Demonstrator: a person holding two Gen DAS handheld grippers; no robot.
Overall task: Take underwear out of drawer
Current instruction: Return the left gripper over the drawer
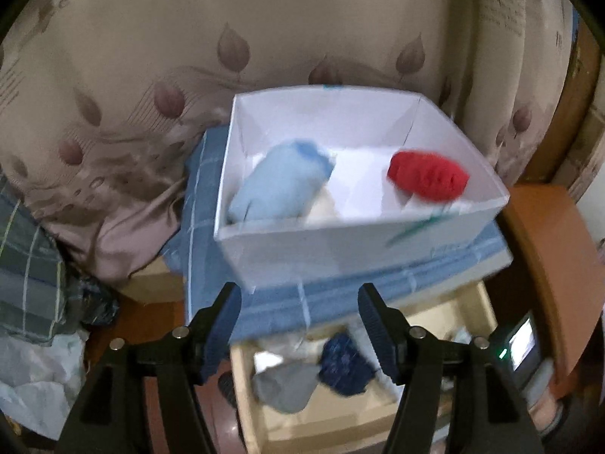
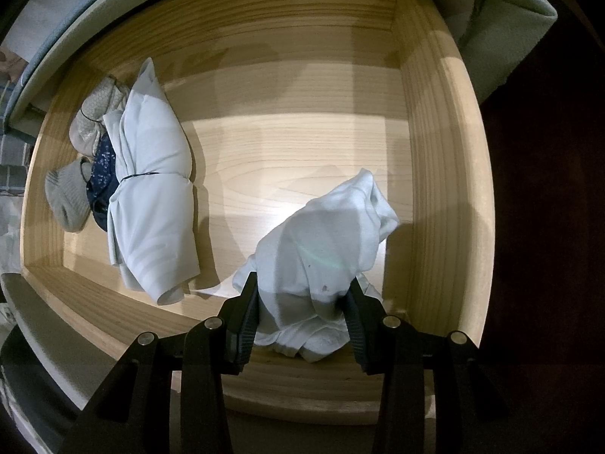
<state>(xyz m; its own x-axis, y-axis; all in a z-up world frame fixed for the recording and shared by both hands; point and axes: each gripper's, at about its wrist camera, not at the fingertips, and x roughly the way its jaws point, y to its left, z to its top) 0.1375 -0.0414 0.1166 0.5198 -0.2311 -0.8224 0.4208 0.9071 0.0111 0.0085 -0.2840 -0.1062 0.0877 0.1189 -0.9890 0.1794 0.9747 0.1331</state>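
Observation:
My right gripper (image 2: pixel 302 302) points straight down into the pale wooden drawer (image 2: pixel 438 151), shut on a crumpled white underwear piece (image 2: pixel 325 234) near the drawer's right front corner. A folded white garment (image 2: pixel 151 196) tied with a thin band lies at the left, beside a dark blue patterned piece (image 2: pixel 100 174) and grey socks (image 2: pixel 66 193). My left gripper (image 1: pixel 300 302) stands open with nothing between its fingers, just short of a white cardboard box (image 1: pixel 340 242). A light blue roll (image 1: pixel 280 185) and a red roll (image 1: pixel 427 176) lie inside the box. Below, the open drawer (image 1: pixel 476 302) shows grey and blue clothes.
The box rests on a blue checked cloth (image 1: pixel 211 227) over the bed edge. A leaf-patterned beige quilt (image 1: pixel 132 94) rises behind it. A brown wooden panel (image 1: pixel 544 265) stands at the right, and the other gripper's camera body (image 1: pixel 523 344) shows over the drawer.

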